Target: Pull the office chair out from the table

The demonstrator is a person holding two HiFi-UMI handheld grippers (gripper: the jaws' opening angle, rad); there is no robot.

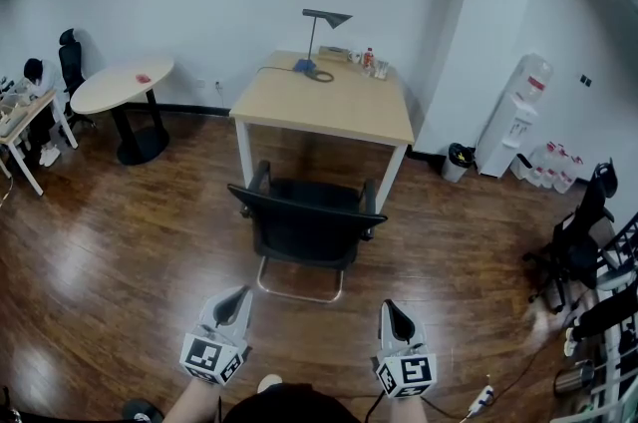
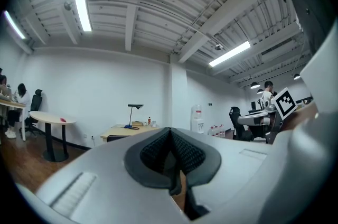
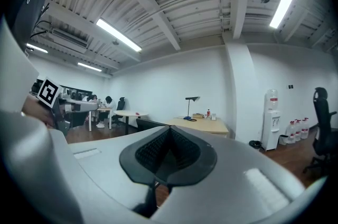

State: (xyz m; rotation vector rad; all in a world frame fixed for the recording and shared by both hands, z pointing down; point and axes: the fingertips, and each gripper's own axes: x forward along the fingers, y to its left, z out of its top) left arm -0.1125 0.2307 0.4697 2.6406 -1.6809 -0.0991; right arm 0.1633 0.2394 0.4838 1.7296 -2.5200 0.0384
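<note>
A black office chair stands tucked against the near side of a light wood table, its back towards me. My left gripper and right gripper are held level side by side, short of the chair back and apart from it. Both are shut with nothing between the jaws. In the left gripper view the left gripper hides most of the chair, and the table shows beyond it. In the right gripper view a dark edge of the chair and the table show past the right gripper.
A desk lamp and small bottles sit on the table's far end. A round white table stands at the left, a water dispenser and a bin at the right, another black chair at far right. People sit at desks far left.
</note>
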